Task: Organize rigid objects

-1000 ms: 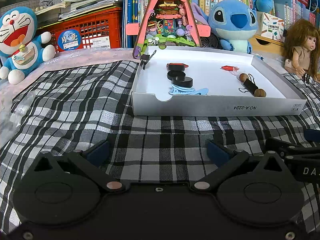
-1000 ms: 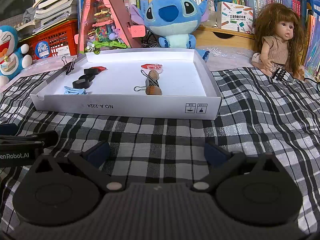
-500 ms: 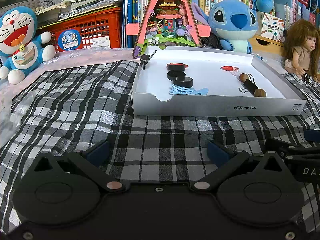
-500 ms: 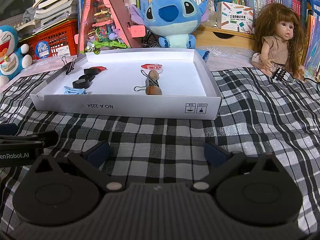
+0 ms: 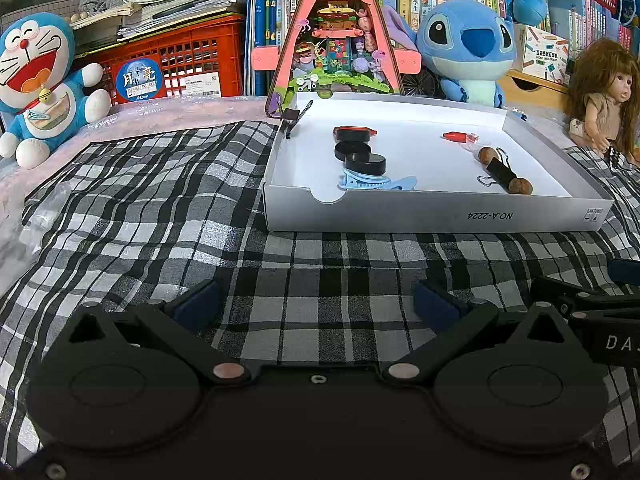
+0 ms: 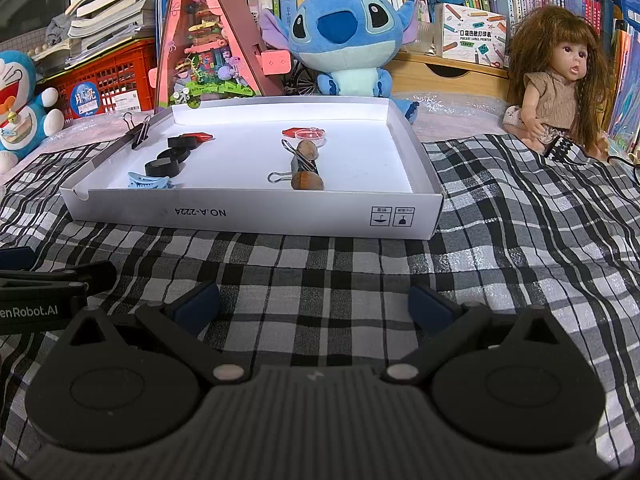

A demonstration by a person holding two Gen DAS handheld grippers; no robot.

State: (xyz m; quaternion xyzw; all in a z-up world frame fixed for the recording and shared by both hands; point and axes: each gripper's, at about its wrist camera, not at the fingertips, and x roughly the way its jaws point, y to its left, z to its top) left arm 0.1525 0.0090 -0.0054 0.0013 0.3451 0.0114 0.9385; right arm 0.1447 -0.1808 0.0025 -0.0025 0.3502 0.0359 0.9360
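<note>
Ahead of both tools sits a shallow white box (image 5: 436, 216) on the checked cloth (image 5: 152, 208) covering the bench, well apart from their fingertips. The left tool (image 5: 316, 306) and the right tool (image 6: 314, 304) each hover low over the cloth with jaws spread wide and nothing between them. From the left tool the box lies forward and to the right; from the right tool it lies forward and a little left. Inside it, on the left tool's side, lie three black discs (image 5: 365, 163) in a row, with a pale blue hair clip (image 5: 376, 182) nearest. On the right tool's side lies a black binder clip (image 6: 298, 162) between two brown nuts (image 6: 307, 180).
</note>
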